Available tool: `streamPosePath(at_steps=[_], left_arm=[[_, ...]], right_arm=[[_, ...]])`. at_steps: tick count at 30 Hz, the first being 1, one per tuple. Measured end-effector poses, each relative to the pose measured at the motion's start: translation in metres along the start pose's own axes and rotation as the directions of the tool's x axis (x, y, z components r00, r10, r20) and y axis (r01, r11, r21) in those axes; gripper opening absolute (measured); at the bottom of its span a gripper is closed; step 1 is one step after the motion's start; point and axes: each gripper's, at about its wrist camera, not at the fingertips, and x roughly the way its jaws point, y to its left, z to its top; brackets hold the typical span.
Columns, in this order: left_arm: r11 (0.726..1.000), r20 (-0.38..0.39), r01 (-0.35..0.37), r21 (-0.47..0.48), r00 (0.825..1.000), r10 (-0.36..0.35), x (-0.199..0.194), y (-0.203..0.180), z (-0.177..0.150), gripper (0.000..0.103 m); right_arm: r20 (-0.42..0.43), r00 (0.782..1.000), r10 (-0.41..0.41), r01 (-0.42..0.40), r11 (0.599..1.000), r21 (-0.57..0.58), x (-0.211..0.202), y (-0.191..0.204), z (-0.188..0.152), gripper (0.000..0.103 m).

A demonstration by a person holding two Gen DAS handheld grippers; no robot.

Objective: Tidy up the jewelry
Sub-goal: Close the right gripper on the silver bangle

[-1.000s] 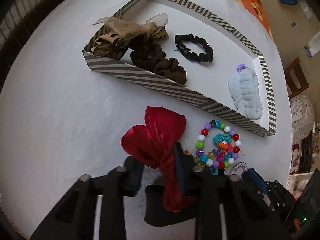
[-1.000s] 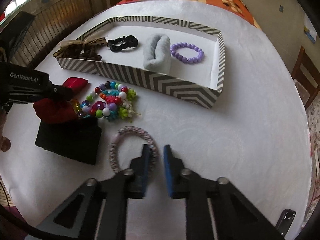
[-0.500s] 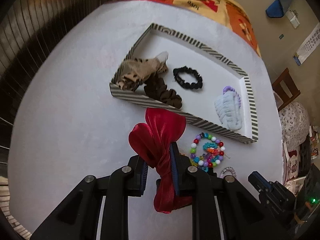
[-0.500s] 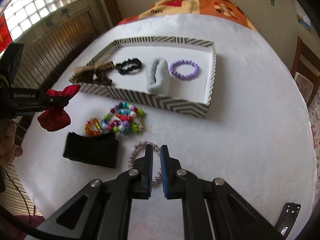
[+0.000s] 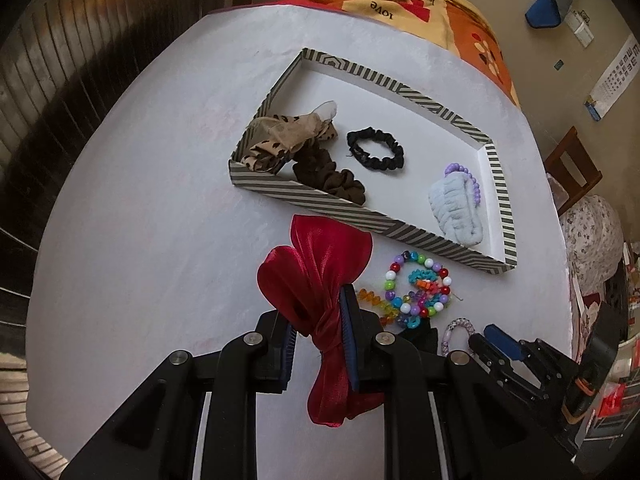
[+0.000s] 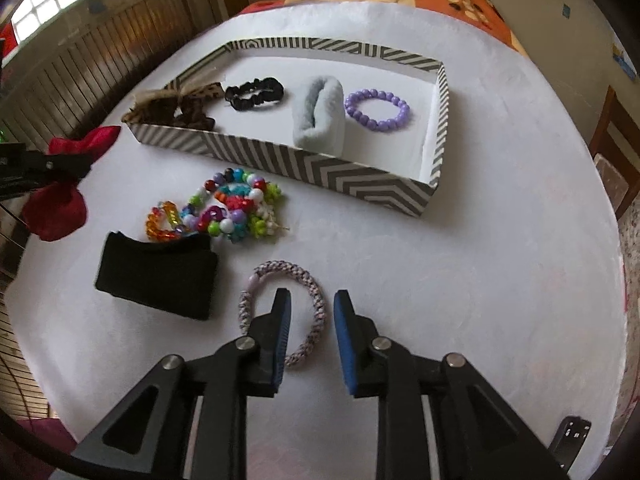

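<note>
1. Left gripper (image 5: 318,332): jaws closed on the knot of the red bow (image 5: 320,276), which hangs clear of the white table (image 5: 140,240), short of the tray's near wall.
2. Right gripper (image 6: 308,320): jaws apart and holding nothing; the left finger sits over the inside of the braided band (image 6: 282,304), the right finger just outside it.
3. Striped tray (image 6: 304,160): holds a leopard scrunchie (image 5: 280,140), a brown scrunchie (image 5: 328,176), a black scrunchie (image 6: 254,94), a pale blue band (image 6: 320,116) and a purple bracelet (image 6: 378,110).
4. On the table near the tray's front wall: a pile of coloured bead bracelets (image 6: 224,212), touching a folded black band (image 6: 158,274).
</note>
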Motion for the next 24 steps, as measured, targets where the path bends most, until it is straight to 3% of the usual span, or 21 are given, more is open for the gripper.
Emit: streamPosePath(at_steps=[3,8,9,10,12,17,24], left_arm=[[1.0,-0.006,-0.003,-0.003,1.0,0.003,0.002,0.003,0.0,0.0],[1.0,-0.016,-0.008,-0.008,1.0,0.008,0.005,0.006,-0.001,0.0],[1.0,-0.018,-0.01,-0.009,1.0,0.01,0.005,0.006,-0.001,0.0],[1.0,-0.019,-0.012,-0.009,1.0,0.012,0.006,0.006,-0.001,0.0],[1.0,-0.022,-0.013,-0.008,1.0,0.013,0.007,0.006,-0.001,0.0],[1.0,-0.016,-0.01,-0.001,1.0,0.01,0.004,0.002,0.001,0.0],[0.999,0.016,-0.002,0.036,1.0,0.002,-0.007,-0.012,0.014,0.0]], right_arm=[[-0.016,1.0,-0.011,0.01,1.0,-0.012,0.008,0.0,0.001,0.035],[-0.015,1.0,-0.02,0.02,1.0,-0.017,0.013,0.001,0.003,0.035],[-0.015,0.999,-0.032,0.031,0.999,-0.024,0.014,0.002,0.003,0.033],[-0.011,0.999,-0.053,0.053,0.998,-0.039,0.014,0.003,0.003,0.02],[-0.003,0.998,-0.069,0.069,0.996,-0.049,0.014,0.004,0.004,0.008],[0.02,1.0,0.006,-0.007,1.0,0.029,-0.001,-0.01,0.003,0.007],[0.115,0.989,0.093,-0.107,0.987,0.119,-0.044,-0.033,0.013,0.007]])
